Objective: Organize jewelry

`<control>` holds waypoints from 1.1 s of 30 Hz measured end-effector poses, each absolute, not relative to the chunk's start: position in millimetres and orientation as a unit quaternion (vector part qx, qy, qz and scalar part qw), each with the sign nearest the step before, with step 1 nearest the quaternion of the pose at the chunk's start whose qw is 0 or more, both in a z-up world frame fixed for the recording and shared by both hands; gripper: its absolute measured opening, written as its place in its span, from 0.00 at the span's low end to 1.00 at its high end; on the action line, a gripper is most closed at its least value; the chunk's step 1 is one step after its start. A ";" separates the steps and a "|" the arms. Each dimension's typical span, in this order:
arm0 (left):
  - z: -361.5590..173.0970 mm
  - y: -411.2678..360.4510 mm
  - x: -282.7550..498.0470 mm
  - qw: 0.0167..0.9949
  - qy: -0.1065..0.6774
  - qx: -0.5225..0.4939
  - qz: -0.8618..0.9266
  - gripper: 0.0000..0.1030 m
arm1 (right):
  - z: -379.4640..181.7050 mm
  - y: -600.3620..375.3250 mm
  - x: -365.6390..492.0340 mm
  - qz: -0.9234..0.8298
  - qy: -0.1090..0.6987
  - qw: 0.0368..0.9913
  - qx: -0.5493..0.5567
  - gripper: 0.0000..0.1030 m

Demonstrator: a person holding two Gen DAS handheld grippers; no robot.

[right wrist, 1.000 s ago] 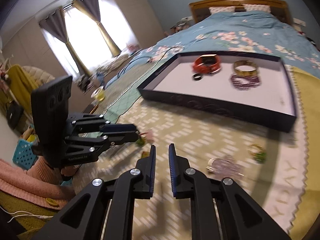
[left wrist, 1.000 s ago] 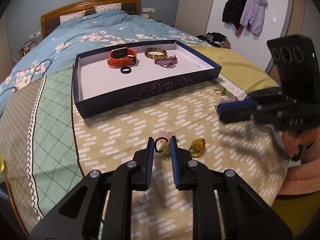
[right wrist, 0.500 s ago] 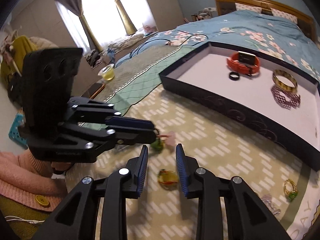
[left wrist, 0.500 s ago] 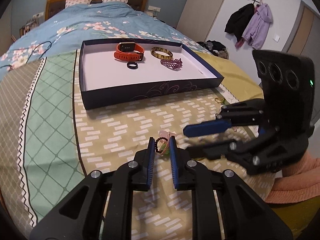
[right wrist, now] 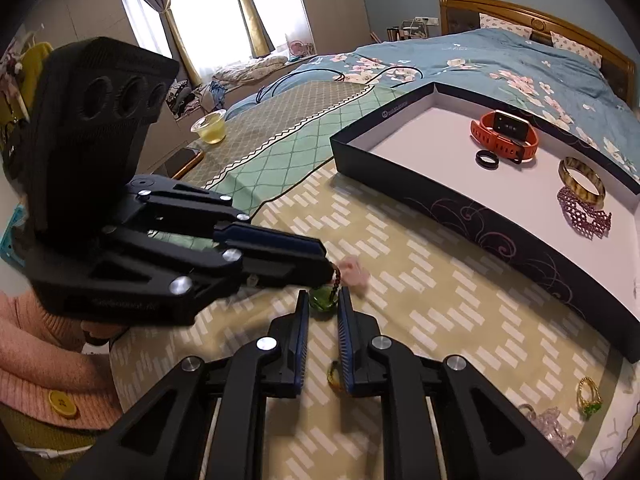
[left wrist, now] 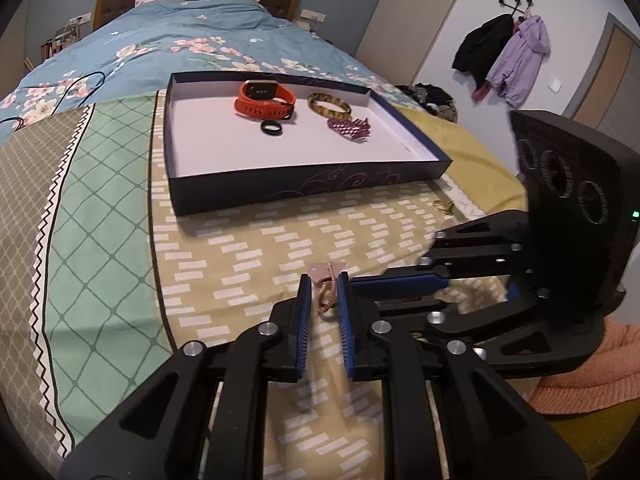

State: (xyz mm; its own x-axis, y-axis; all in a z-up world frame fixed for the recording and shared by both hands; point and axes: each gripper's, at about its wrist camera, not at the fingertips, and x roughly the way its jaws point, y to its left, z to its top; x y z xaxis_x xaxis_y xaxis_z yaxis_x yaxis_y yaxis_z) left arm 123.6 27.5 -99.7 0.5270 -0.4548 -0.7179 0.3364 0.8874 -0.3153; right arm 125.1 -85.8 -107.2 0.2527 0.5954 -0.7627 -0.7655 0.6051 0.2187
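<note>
The left gripper pinches the reddish beaded bracelet with a pink tassel just above the patterned bedspread; its jaws are closing. The right gripper, jaws closing around the bracelet's green bead, sits nearest. The dark blue box lid lies ahead.

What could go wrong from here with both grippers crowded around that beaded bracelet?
1. Both sets of jaws are closing: the left gripper on the beaded bracelet, the right gripper with its green charm between them. Pulling in different directions could snap the string.
2. The two grippers' tips are almost touching and may collide.
3. A yellow-green ring lies under the right gripper and could be knocked away.
</note>
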 end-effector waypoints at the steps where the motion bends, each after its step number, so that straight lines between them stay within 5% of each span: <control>1: -100.6 28.5 125.3 0.870 0.432 -0.072 -0.225 0.11 | -106.9 -89.1 123.9 0.435 0.434 0.783 -0.096 0.12; 8: -100.1 33.1 125.8 0.874 0.428 -0.077 -0.216 0.15 | -104.6 -105.1 118.1 0.456 0.445 0.768 -0.062 0.13; 21: -94.6 21.3 120.6 0.884 0.418 -0.033 -0.205 0.32 | -80.4 -210.2 116.9 0.315 0.395 0.863 0.010 0.36; 33: -100.1 5.3 126.1 0.880 0.432 -0.006 -0.194 0.31 | -105.7 -220.5 119.4 0.280 0.427 0.860 -0.013 0.38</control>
